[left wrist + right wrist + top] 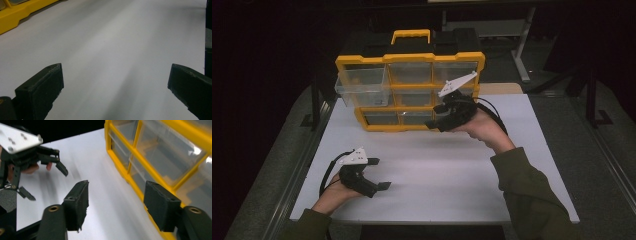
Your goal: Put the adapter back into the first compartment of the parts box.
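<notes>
My work piece is the yellow-framed organizer case, standing upright on its edge at the far side of the white table, its yellow carry handle on top and black back panel behind. Its front is a three-by-three grid of clear plastic bins. The top-left bin is drawn out toward me, projecting past the frame on the left side; the other bins sit flush. In my right gripper view the frame runs diagonally, with translucent bin fronts behind the yellow bars; contents cannot be made out. In my left gripper view, a yellow corner rests on the table.
</notes>
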`<action>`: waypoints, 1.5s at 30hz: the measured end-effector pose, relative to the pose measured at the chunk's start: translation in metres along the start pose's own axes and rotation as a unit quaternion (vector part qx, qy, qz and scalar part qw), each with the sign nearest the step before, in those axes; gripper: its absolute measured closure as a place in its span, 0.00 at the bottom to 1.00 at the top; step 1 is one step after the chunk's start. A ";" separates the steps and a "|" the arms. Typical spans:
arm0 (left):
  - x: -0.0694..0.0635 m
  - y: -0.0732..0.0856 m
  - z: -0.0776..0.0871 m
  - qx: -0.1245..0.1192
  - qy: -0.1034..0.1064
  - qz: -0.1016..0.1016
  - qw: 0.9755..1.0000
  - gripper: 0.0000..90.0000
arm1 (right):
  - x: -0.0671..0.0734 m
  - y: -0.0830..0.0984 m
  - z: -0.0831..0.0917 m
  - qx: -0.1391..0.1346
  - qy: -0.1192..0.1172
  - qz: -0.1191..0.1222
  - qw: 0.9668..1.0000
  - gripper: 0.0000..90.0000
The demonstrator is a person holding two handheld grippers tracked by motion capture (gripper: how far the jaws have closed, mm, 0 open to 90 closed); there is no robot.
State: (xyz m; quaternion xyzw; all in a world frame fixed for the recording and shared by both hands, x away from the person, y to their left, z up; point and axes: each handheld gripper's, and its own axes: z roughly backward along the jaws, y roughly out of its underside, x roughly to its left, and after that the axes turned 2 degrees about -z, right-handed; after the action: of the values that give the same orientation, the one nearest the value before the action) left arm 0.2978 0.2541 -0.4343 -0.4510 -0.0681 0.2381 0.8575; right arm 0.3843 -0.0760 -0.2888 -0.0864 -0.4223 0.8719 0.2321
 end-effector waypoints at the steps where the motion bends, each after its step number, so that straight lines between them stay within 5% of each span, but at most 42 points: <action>1: 0.000 0.000 0.000 0.000 0.000 0.000 1.000 0.00 | 0.000 0.000 0.000 0.000 0.000 0.000 1.000 0.38; 11: 0.000 0.001 -0.001 0.002 0.002 0.000 1.000 0.00 | 0.006 0.046 -0.002 -0.009 0.024 -0.017 1.000 0.24; 26: -0.001 0.001 -0.001 0.002 0.006 0.000 1.000 0.00 | 0.009 0.119 -0.001 -0.006 0.054 -0.074 0.996 0.02; 45: 0.000 0.004 0.000 0.004 0.003 -0.002 1.000 0.00 | 0.015 0.187 0.011 -0.011 0.059 -0.109 0.992 0.00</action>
State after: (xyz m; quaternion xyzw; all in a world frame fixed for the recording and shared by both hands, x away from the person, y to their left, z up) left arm 0.2966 0.2554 -0.4376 -0.4477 -0.0656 0.2356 0.8601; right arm 0.3052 -0.1764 -0.4260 -0.0934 -0.4248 0.8299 0.3493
